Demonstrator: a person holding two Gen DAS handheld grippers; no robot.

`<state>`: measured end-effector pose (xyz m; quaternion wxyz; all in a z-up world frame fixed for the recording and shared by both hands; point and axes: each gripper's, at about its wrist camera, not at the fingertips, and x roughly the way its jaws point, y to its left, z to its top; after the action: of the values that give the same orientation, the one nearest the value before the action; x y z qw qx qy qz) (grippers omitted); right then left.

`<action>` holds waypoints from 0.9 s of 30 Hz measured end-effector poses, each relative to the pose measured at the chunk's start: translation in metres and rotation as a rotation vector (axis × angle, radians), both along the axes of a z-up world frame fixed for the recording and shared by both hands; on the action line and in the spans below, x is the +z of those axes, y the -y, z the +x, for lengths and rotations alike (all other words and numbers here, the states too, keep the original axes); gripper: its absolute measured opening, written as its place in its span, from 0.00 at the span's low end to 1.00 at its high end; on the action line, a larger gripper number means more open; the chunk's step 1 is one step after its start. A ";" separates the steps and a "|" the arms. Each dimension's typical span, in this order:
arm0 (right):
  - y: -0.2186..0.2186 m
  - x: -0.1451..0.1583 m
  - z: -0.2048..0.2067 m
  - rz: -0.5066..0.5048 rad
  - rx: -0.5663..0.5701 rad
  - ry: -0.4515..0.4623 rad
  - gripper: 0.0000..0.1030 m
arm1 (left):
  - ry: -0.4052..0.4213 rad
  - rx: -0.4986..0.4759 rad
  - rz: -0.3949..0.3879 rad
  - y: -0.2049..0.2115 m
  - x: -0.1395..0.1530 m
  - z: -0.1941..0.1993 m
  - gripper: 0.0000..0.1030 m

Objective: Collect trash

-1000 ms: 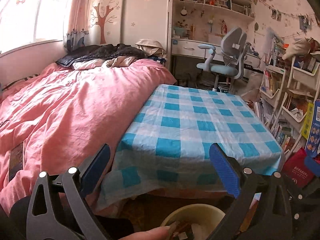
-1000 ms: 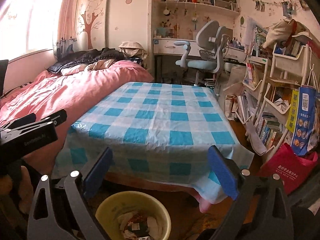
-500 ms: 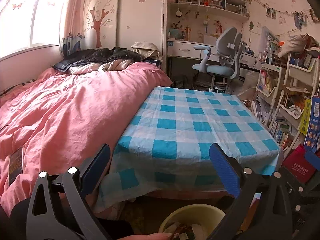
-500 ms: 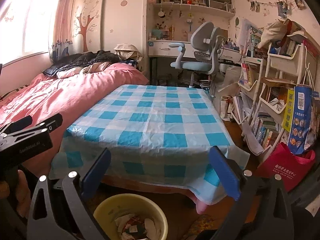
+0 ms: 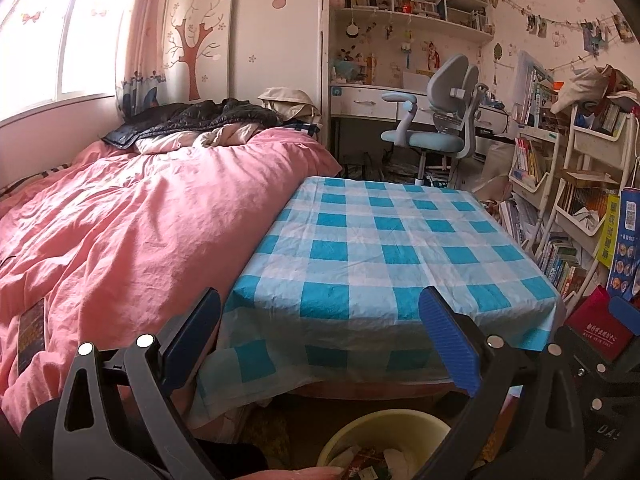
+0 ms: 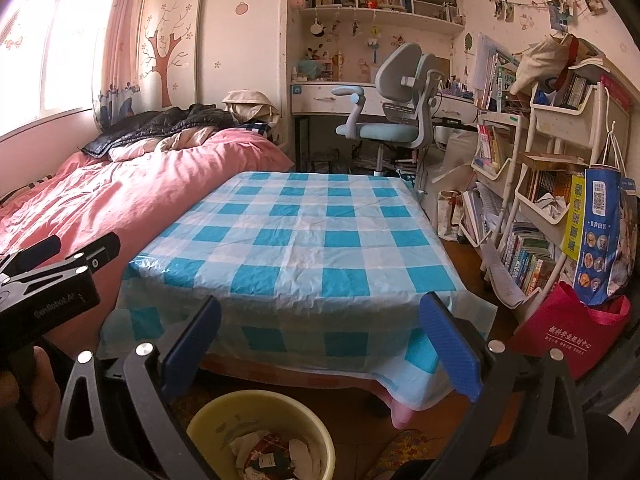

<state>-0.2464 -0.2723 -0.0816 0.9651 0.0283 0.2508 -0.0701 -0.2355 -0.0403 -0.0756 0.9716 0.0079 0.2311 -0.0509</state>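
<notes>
Yellow bin (image 6: 260, 436) is holding crumpled trash (image 6: 276, 458) at six o'clock; I'm holding both grippers (image 5: 320, 344) (image 6: 320, 344) spread apart and empty, checked table (image 6: 304, 240) at twelve o'clock.

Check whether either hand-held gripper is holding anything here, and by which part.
Nothing is held. The left hand-held gripper and right hand-held gripper are both open and empty, above the yellow bin with trash in it.

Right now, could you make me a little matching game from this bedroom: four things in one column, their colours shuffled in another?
Things:
1. bin
2. tablecloth
3. duvet
4. tote bag

Colours:
A. red
B. yellow
C. blue and white checks
D. pink

Pairs: 1-B, 2-C, 3-D, 4-A
</notes>
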 end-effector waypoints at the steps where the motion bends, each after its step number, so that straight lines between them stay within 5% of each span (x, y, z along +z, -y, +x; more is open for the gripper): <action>1: 0.000 0.000 0.000 -0.001 0.000 0.000 0.92 | 0.000 -0.001 0.000 0.000 0.000 0.000 0.93; 27: 0.003 -0.003 0.010 -0.001 -0.014 -0.015 0.92 | 0.017 -0.029 0.004 0.005 0.008 -0.003 0.93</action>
<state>-0.2362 -0.2753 -0.0849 0.9626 0.0289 0.2580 -0.0774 -0.2384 -0.0451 -0.0679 0.9726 0.0136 0.2228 -0.0646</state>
